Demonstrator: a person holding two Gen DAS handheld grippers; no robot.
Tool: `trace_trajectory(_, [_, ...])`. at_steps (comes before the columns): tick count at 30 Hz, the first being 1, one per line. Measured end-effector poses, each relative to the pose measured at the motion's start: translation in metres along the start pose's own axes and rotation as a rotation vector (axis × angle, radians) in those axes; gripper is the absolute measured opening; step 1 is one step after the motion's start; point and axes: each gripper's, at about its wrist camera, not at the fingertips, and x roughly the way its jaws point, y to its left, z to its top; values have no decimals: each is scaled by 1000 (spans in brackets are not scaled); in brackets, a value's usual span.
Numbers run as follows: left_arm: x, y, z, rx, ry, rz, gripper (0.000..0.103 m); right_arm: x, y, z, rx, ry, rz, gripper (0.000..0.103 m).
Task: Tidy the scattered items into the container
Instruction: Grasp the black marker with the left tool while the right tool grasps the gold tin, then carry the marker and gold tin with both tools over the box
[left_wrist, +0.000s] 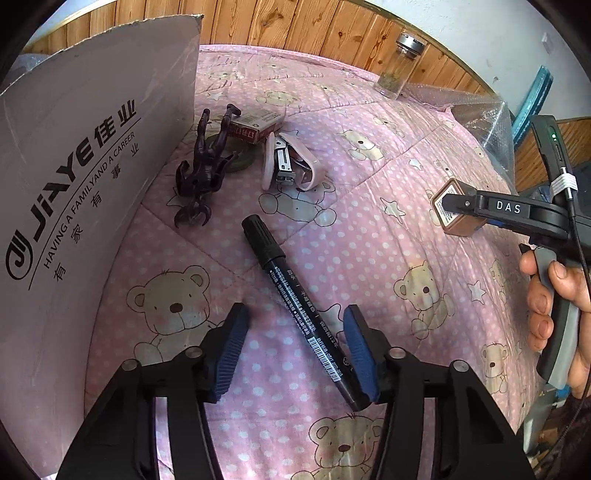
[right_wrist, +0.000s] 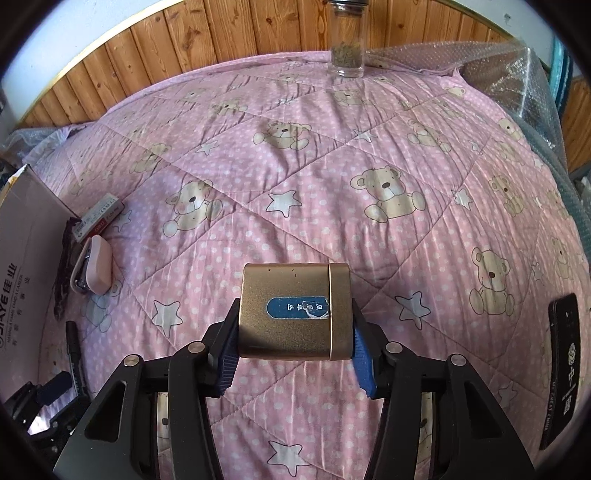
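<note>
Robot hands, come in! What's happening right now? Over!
Left tool open around marker. Right tool shut on gold tin. Box at left, way clear.

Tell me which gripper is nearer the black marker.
Left. The left gripper straddles the black marker, jaws open; the right gripper is off to the side, shut on the gold tin.

The cardboard box (left_wrist: 85, 155) wall reads "JiAYE 佳业", under it "HAVING A FAMILYAND A CAREER" and "有家有事业", beside a round logo. The right gripper (left_wrist: 448, 203) carries a white label "DAS". The marker (left_wrist: 295, 302) bears a barcode and small print too fine to read. The gold tin (right_wrist: 293, 310) has a blue label with white Chinese characters, partly torn. The black card (right_wrist: 561, 373) at the quilt's right edge shows "中" and a QR code.
</note>
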Motion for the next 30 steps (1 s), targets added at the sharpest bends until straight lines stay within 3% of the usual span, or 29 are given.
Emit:
trace_trajectory(3, [-1, 4, 1, -8, -5, -30, 24, -2, -1, -3, 2, -10, 2, 53])
trace_trajectory(10, [3, -4, 5, 1, -10, -54, 14, -7, -7, -9, 19, -19, 20, 53])
trace_trajectory(21, [-2, -14, 9, 36, -30, -55, 14, -24, -7, -24, 50, -30, 47, 53])
trace_trajectory(30, [-10, -14, 11, 34, -9, -7, 14, -45, 8, -43, 53, -37, 69, 53])
